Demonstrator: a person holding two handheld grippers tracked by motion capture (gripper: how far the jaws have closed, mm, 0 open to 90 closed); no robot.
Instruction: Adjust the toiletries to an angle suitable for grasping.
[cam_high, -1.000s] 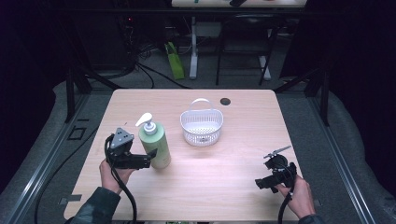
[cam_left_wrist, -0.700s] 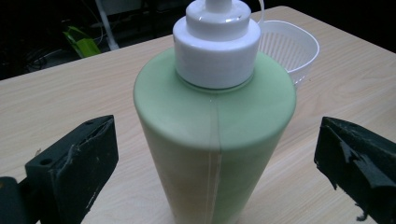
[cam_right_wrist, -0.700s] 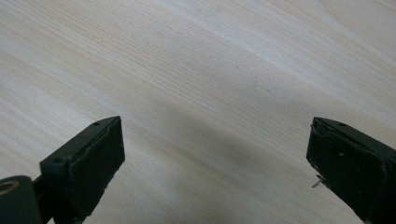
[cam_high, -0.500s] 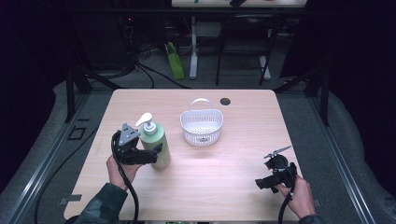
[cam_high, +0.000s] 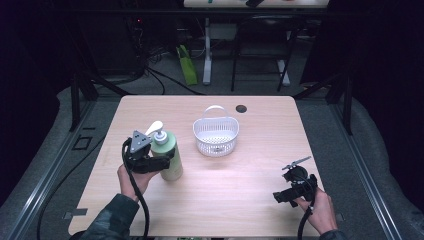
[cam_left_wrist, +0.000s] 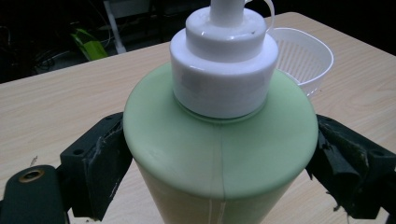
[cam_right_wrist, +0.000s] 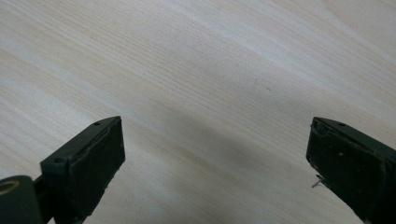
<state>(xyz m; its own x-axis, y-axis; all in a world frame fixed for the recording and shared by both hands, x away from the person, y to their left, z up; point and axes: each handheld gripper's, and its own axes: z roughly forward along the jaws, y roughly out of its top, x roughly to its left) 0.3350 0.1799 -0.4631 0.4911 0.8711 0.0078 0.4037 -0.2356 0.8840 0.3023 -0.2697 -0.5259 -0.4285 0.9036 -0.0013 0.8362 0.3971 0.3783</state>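
Jaws of left tool (cam_left_wrist: 219, 186) have been closing around upright pump bottle (cam_left_wrist: 219, 135), basket (cam_high: 216, 136) nearby.

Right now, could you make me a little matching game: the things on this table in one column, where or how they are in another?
1 pump bottle
2 white basket
3 left gripper
4 right gripper

a open over bare wood
b stands upright, green
c middle of the table, beyond the bottle
d jaws just closing, pressed on the bottle's sides

1-b, 2-c, 3-d, 4-a
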